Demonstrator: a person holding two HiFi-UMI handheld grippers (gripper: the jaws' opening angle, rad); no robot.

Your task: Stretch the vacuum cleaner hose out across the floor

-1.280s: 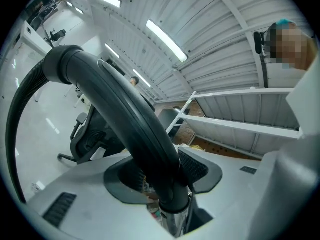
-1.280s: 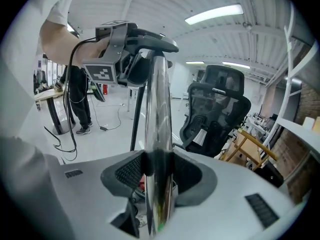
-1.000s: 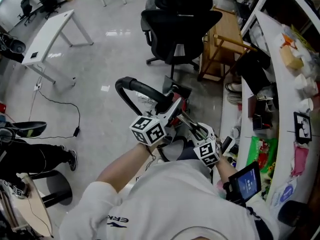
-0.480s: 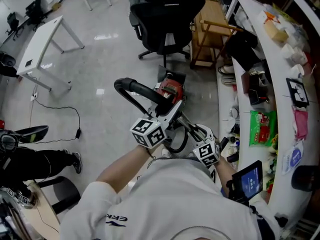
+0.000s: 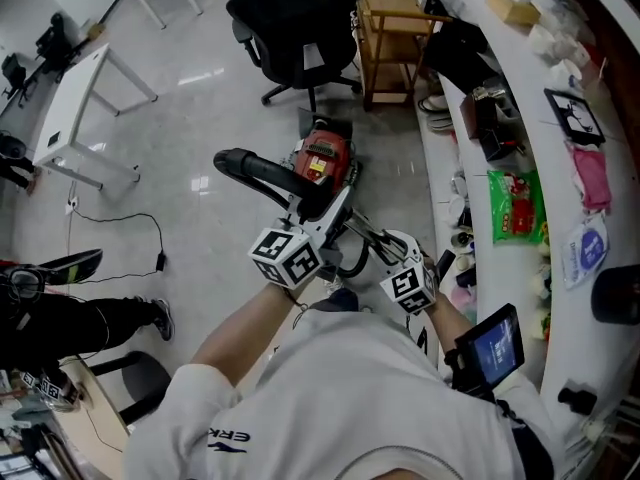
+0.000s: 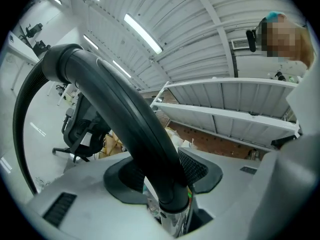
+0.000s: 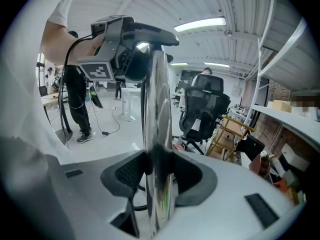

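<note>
Left gripper [image 6: 167, 174] has its jaws clamped on the black curved hose handle [image 6: 120, 109], just above its joint with the chrome wand tube [image 7: 156, 109]. Right gripper [image 7: 157, 171] has its jaws closed on that tube, nearer the person. Surface: a glossy grey floor [image 5: 200, 108], with a black cable [image 5: 130, 213] trailing across it. Room: a white curved counter [image 5: 525, 88] crowded with small items runs along the right, a white desk [image 5: 75, 93] stands at upper left, and a black office chair [image 5: 290, 28] sits beside a wooden chair [image 5: 390, 18]. Red vacuum cleaner [image 5: 322, 158] rests on the floor just beyond the grippers. Ribbed black hose [image 6: 22, 114] arcs down from the handle's far end, held off the floor and bent.
</note>
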